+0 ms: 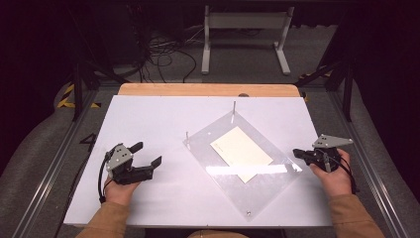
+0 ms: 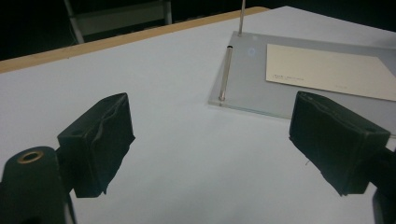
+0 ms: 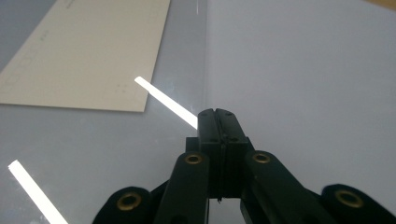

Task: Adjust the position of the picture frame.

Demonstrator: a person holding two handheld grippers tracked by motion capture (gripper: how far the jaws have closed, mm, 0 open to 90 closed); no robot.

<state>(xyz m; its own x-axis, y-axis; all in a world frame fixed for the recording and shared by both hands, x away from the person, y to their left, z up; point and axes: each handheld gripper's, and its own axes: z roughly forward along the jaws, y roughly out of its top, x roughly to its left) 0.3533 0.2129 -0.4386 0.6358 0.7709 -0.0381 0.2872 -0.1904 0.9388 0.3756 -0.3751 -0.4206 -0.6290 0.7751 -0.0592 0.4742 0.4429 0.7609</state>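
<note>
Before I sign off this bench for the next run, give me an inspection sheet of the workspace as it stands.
Surface: white table top, wooden edge strip at the far side.
Job's things: clear plate lying askew, cream card on it, thin metal pins standing at its far corners.
Clutter: nothing seen.
Grippers: left gripper open, off the plate's left; right gripper shut with nothing between the jaws, tips at the plate's right edge.
Cables: black lead at the left gripper; loose cables on the floor beyond.
Surroundings: white frame on grey floor, dark room.
</note>
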